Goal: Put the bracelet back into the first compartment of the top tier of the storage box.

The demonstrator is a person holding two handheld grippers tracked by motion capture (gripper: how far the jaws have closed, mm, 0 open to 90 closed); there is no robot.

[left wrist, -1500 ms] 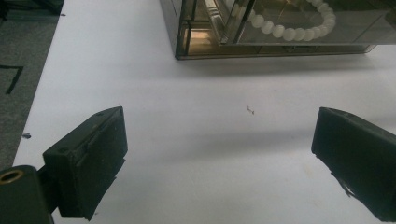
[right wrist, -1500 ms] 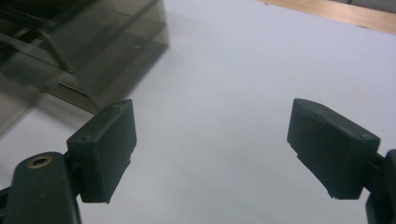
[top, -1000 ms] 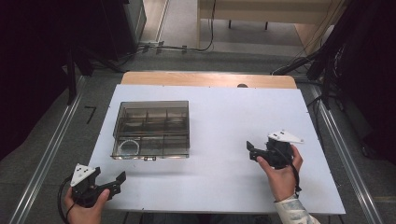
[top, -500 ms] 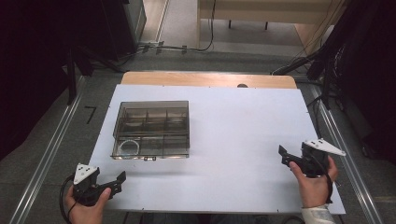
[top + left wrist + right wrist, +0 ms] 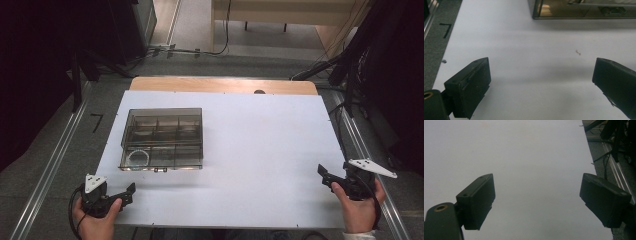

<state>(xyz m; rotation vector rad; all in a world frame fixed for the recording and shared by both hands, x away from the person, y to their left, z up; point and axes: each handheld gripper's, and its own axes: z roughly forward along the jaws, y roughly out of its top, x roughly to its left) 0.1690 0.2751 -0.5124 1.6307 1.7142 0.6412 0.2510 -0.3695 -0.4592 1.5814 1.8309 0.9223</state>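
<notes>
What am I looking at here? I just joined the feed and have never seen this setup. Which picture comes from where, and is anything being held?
No robot here: a person stands at a white table with a hand-held two-jaw gripper in each hand. The high view looks down from above the person's side. The left gripper is at the near left corner and the right gripper is by the near right edge.

The other two pictures come from cameras riding on the grippers, each looking along its own black jaws. In both, the jaws stand wide apart with only bare table between them, so nothing is held.

On the table lies a clear smoky box with compartments. A ring-like thing sits in its near left part; I cannot tell what it is. The left gripper view catches the box's near edge at the top.
</notes>
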